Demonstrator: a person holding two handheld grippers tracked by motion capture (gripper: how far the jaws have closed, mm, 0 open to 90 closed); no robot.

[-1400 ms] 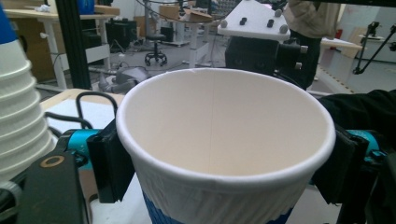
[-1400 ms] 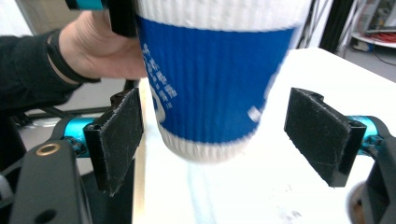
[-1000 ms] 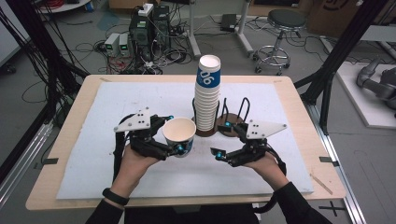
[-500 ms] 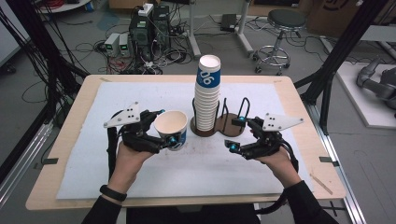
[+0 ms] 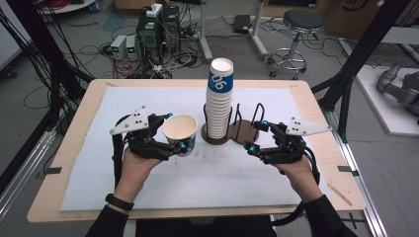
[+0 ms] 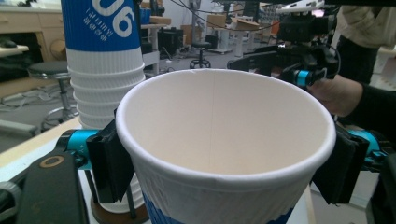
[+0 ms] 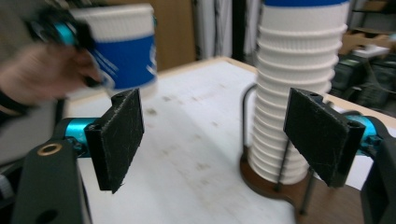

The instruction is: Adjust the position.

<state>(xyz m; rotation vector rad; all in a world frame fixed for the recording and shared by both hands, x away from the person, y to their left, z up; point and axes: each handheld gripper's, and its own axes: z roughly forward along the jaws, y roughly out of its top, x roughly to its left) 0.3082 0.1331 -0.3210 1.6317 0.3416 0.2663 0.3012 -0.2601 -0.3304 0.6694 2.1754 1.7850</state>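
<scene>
My left gripper [image 5: 174, 137] is shut on a paper cup [image 5: 179, 129], white inside with a blue band, held upright above the white mat left of the holder. In the left gripper view the black pads [image 6: 109, 163] press on both sides of the cup [image 6: 224, 135] just under its rim. A tall stack of cups [image 5: 220, 101] stands in a brown wooden holder [image 5: 245, 134] with wire posts. My right gripper [image 5: 257, 136] hovers right of the holder. It is open, and its jaws have just been closing slightly with nothing between them [image 7: 217, 135]. The stack [image 7: 299, 93] stands just beyond its right-hand jaw.
A white mat [image 5: 148, 197] covers most of the wooden table [image 5: 326, 192]. Black frame posts [image 5: 356, 64] rise at the table's sides. On the floor behind are computer boxes [image 5: 148, 34], cables and a stool [image 5: 301, 22].
My right gripper has drawn away from the cup to the right and a little farther up the table. The left gripper has shifted the cup slightly left.
</scene>
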